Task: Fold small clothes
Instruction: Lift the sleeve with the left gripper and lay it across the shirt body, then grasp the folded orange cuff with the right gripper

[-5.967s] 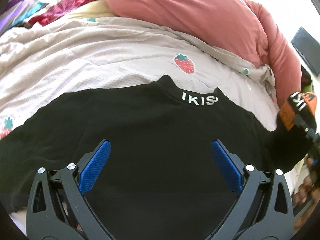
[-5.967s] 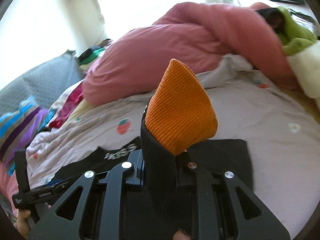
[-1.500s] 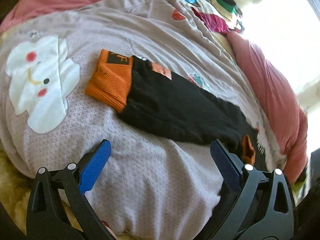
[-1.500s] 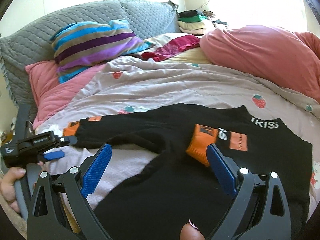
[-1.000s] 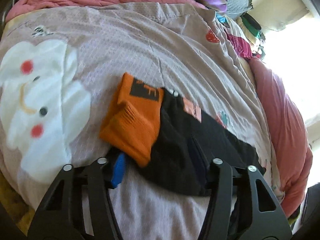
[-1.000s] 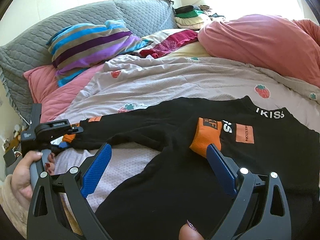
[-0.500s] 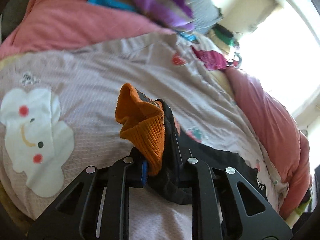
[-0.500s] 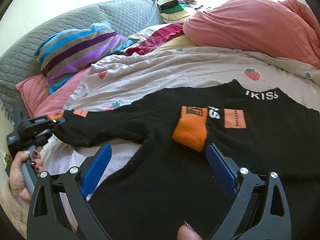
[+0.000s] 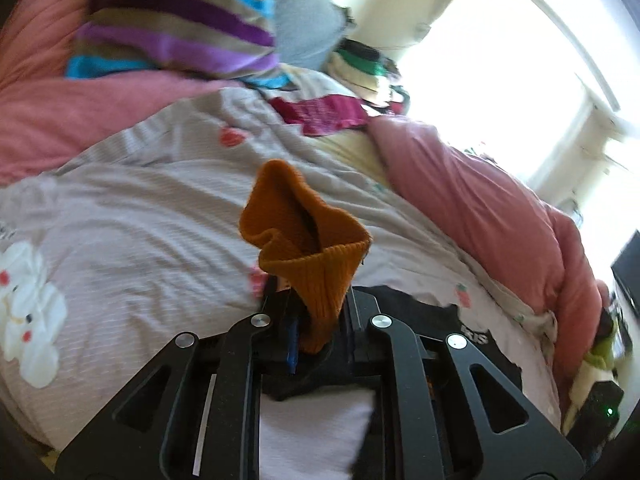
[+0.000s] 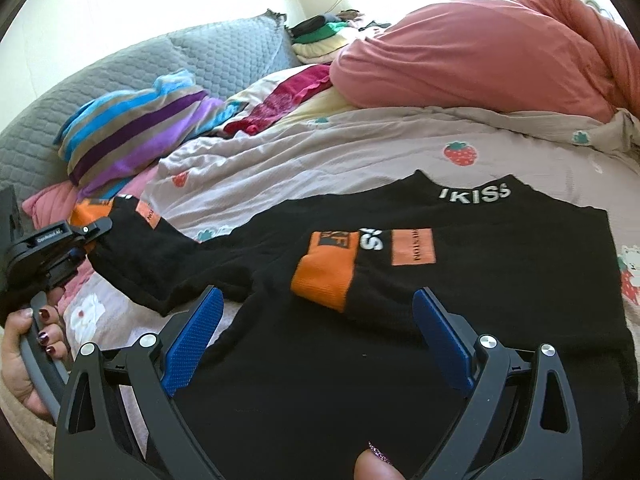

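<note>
Bedding with strawberry print (image 10: 460, 154) covers the bed, backed by a grey quilted headboard (image 10: 224, 50), a striped pillow (image 10: 136, 128) and a bundled pink duvet (image 10: 480, 48). A black sweater (image 10: 440, 312) is spread flat on it. Its orange cuff (image 9: 308, 240) is clamped in the left gripper (image 9: 316, 320), whose jaws have just been closing, and is raised off the bedding. The right gripper (image 10: 316, 344) is held wide apart above the sweater's body.
</note>
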Action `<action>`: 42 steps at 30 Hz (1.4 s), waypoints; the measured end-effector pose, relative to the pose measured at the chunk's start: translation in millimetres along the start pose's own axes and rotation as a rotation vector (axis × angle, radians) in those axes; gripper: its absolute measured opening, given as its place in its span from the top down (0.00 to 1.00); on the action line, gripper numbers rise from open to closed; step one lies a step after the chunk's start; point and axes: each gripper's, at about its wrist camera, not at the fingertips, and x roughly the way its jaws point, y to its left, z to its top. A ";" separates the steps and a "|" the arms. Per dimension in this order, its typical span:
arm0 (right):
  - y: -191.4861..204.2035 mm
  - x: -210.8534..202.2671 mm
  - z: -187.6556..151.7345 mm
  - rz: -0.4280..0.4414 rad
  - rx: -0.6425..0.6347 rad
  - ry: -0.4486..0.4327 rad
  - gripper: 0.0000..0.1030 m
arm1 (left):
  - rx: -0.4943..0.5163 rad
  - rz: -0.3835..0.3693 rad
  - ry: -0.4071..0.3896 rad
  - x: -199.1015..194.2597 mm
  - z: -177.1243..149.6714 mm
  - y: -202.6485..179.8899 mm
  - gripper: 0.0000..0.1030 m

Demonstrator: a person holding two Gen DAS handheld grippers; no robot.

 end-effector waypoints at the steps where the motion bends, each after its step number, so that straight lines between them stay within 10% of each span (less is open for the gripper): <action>1: -2.2 -2.1 0.3 -0.004 0.005 -0.003 0.08 | 0.020 -0.014 0.003 1.1 0.5 -9.9 0.93; 33: -142.1 -91.7 -14.8 -0.238 0.283 -0.128 0.08 | 0.348 -0.240 0.292 66.2 -97.4 -162.9 0.95; 42: -153.2 -93.6 -19.7 -0.252 0.301 -0.116 0.08 | 0.417 -0.324 0.393 72.0 -123.7 -176.2 0.63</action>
